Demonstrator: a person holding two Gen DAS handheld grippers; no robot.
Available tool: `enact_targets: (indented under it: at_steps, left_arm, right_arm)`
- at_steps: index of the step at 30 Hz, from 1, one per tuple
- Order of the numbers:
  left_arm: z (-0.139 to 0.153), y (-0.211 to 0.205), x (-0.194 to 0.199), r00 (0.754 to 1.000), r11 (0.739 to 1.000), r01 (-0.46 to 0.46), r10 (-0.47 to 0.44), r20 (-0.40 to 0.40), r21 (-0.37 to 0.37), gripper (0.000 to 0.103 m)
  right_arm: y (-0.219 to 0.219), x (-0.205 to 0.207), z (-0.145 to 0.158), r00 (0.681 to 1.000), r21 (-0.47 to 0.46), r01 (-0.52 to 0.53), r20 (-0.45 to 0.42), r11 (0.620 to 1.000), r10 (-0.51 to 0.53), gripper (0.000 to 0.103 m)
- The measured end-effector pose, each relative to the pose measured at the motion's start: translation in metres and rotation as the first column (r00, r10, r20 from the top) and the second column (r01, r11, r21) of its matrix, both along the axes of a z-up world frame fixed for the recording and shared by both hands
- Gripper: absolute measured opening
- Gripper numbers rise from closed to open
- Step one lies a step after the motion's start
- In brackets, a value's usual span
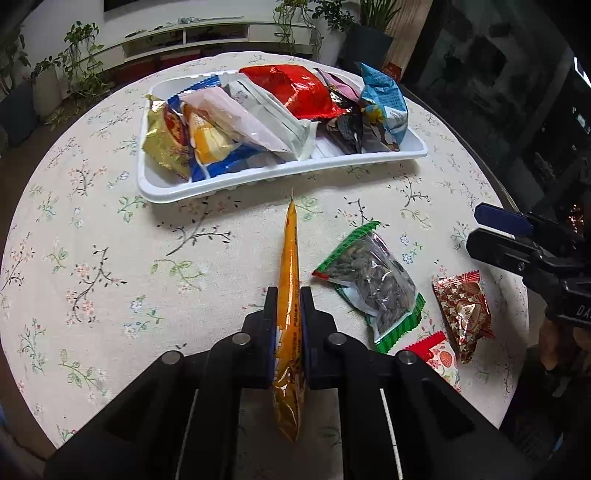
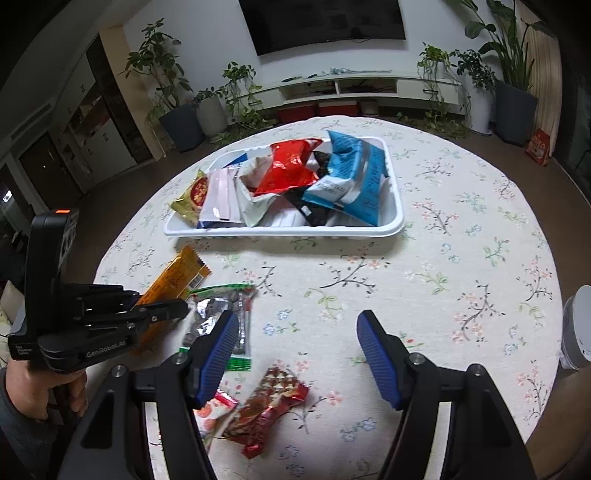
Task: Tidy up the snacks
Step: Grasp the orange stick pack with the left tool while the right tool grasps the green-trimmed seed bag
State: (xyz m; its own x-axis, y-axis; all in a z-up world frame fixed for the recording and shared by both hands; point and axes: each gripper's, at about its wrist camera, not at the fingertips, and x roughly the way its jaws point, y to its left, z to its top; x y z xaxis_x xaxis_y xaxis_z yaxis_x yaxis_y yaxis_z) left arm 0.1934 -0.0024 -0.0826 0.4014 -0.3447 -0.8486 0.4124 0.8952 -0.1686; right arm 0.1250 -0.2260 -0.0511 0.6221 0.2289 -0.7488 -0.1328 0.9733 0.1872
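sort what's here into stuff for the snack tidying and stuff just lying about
For the job:
- white tray of snacks
- orange packet, clamped in the left gripper
- sunflower seed bag
- red patterned candy
- small pink-and-red packet
- right gripper, jaws open

Just about:
- potted plants
- TV
- white object at the table's right edge

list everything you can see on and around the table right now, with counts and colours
tray: 1, white, far middle of the table, piled with mixed snack packets
orange packet: 1, held edge-up in the left gripper
seed packet: 1, clear with green ends, on the cloth beside the orange packet
red patterned packet: 1, near table edge
red-and-white packet: 1, touching the red patterned packet, partly hidden
tablecloth: 1, cream floral, covers the round table
potted plants: several, green, along the far wall
left gripper: 1, black, shut on the orange packet
right gripper: 1, black with blue pads, open, empty
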Motion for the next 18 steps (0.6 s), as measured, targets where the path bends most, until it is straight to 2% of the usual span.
enact_targets:
  at_steps: [5,8,10,14,15,16,17,18]
  left_arm:
    - [0.012,0.031,0.003,0.997,0.992,-0.078,0.079,0.009,-0.1,0.008]
    - [0.018,0.05,0.004,0.992,0.98,-0.12,0.123,0.013,-0.158,0.008]
    - [0.021,0.055,0.004,0.991,0.976,-0.129,0.134,0.015,-0.177,0.008]
    - [0.023,0.058,0.005,0.991,0.972,-0.125,0.13,0.012,-0.199,0.008]
    - [0.022,0.059,0.006,0.991,0.971,-0.126,0.13,0.01,-0.203,0.008]
    - [0.022,0.06,0.006,0.991,0.97,-0.127,0.132,0.008,-0.207,0.008]
    - [0.021,0.059,0.007,0.991,0.969,-0.129,0.133,0.006,-0.21,0.008]
    - [0.021,0.06,0.007,0.991,0.968,-0.128,0.132,0.005,-0.214,0.008]
  right_arm:
    - [0.029,0.0,0.003,0.996,-0.025,-0.087,-0.018,0.996,0.087,0.07]
    - [0.058,0.004,0.003,0.989,-0.109,-0.146,-0.031,0.983,0.144,0.071]
    - [0.071,0.011,-0.001,0.988,-0.167,-0.15,-0.057,0.975,0.142,0.071]
    - [0.087,0.03,-0.014,0.984,-0.174,-0.147,-0.123,0.974,0.127,0.071]
    - [0.09,0.034,-0.021,0.981,-0.177,-0.15,-0.153,0.973,0.123,0.07]
    - [0.092,0.036,-0.027,0.976,-0.179,-0.154,-0.178,0.972,0.122,0.061]
    - [0.093,0.038,-0.032,0.971,-0.176,-0.16,-0.205,0.971,0.123,0.06]
    - [0.094,0.037,-0.033,0.974,-0.189,-0.159,-0.188,0.969,0.123,0.052]
